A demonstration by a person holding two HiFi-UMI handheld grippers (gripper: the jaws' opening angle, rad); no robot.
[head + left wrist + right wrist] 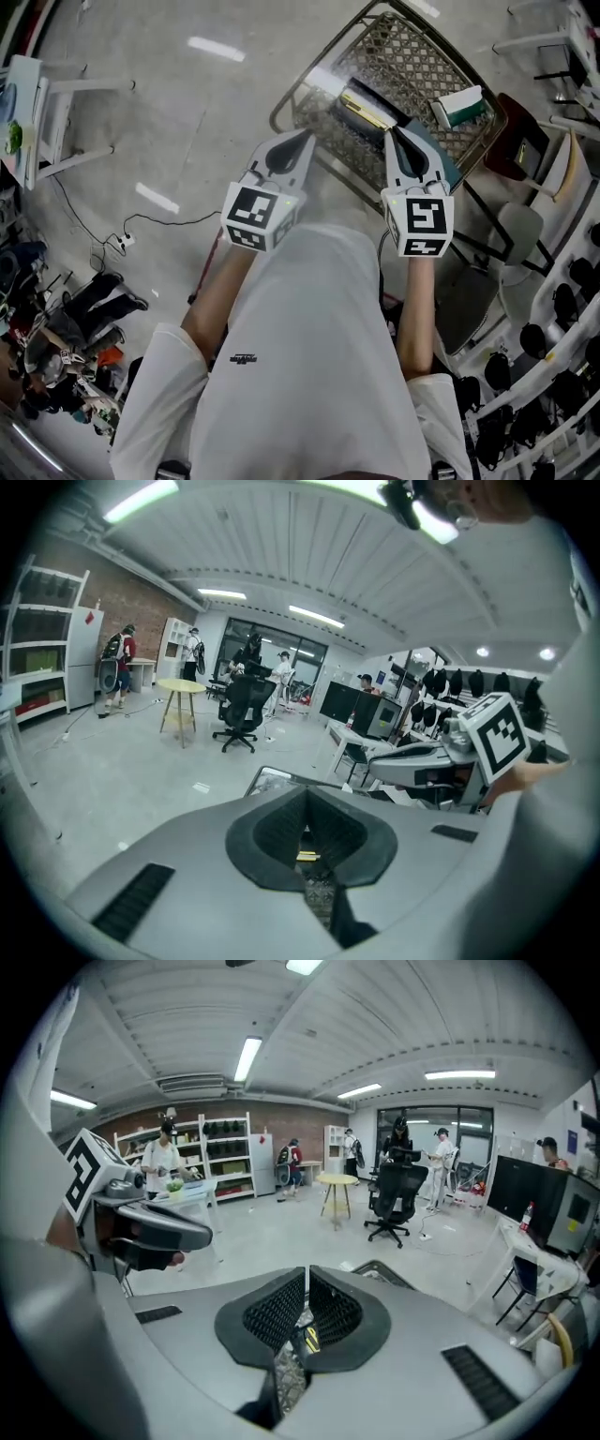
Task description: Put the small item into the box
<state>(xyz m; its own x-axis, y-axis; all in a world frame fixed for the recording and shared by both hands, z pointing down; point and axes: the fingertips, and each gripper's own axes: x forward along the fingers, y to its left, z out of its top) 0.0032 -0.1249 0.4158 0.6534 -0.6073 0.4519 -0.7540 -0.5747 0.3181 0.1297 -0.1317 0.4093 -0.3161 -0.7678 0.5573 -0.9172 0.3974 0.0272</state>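
Observation:
A wire mesh basket (405, 49) on a trolley frame stands just ahead of me. Inside it lie a long gold and black packet (367, 109) and a small green and white box (459, 106). My left gripper (307, 135) hangs over the basket's near left rim, its jaws together with nothing between them. My right gripper (388, 132) is held over the near right part, beside the gold packet, also shut and empty. In the left gripper view, my left gripper (305, 795) shows mesh and the gold packet (307, 856) below. My right gripper (306, 1275) looks down on the same gold packet (310, 1340).
A dark red chair (515, 141) and a grey chair (517, 225) stand right of the basket. A white rack with black items (548, 361) runs along the lower right. A white table (42, 117) is at the far left. People, a yellow stool (337, 1181) and an office chair (394, 1194) are across the room.

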